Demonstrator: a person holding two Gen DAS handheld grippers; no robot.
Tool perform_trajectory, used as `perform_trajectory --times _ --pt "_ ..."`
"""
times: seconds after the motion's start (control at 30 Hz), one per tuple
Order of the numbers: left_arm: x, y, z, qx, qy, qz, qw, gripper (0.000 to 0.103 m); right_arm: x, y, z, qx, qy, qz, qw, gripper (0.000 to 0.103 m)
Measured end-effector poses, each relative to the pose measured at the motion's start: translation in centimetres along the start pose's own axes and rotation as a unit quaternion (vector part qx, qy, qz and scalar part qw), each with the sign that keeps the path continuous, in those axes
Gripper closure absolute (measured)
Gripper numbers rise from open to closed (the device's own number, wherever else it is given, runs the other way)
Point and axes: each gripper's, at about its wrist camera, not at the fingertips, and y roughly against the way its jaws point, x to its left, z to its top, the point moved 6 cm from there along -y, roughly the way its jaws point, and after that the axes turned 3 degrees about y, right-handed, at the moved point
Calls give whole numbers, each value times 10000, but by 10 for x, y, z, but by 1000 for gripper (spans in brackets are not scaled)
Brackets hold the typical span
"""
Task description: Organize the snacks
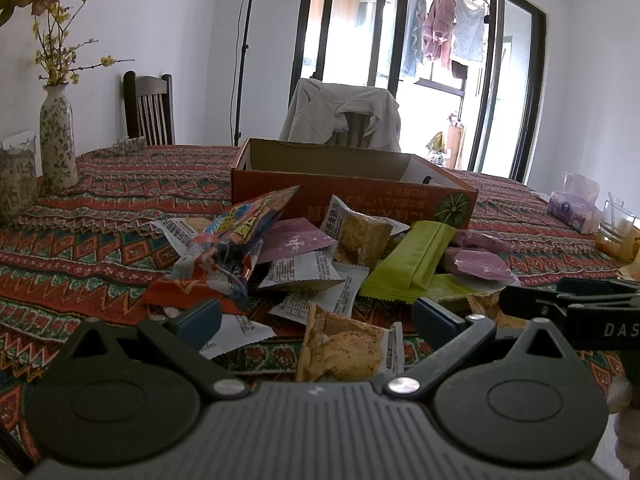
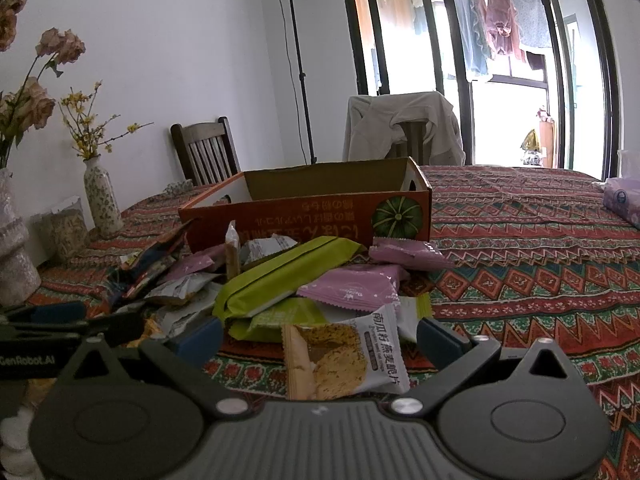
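my left tongs (image 1: 316, 320) sit low over the patterned tablecloth (image 1: 80, 240), level, aimed at the orange cardboard box (image 1: 352, 196). their blue-padded fingers (image 1: 200, 318) stand apart with nothing between them; a cracker packet (image 1: 344, 346) lies flat just ahead of the gap, not touched.

the snack pile (image 1: 312, 256) lies on the near side of the box, against its front wall. on the pile's left, a crumpled orange and blue bag (image 1: 240, 240) tilts up, its top corner pointing at the box. in the middle, a green bar wrapper (image 1: 412, 264) rests with its long axis running from the near edge of the pile toward the box's right corner. right of it lie pink packets (image 1: 484, 264).

the box is open at the top; its inside is hidden from this height. left of the box the cloth is bare as far as a flowered vase (image 1: 58, 140).

my right tongs (image 2: 318, 336) are also low and level, facing the same box (image 2: 304, 216) from its right. their fingers (image 2: 440, 338) are spread wide, holding nothing; a white cracker packet (image 2: 344, 356) lies between them on the cloth, lettering running along its right side. the green bar (image 2: 280, 280) here slants up toward the box. right of the box the cloth (image 2: 520, 280) is open to a pink tissue pack (image 2: 624, 200).
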Motion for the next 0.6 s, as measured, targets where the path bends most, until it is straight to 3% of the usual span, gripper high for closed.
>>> perform_trajectory --times 0.6 --pt "2 0 1 -3 42 16 10000 0 -1 -1 -2 22 -10 4 10000 0"
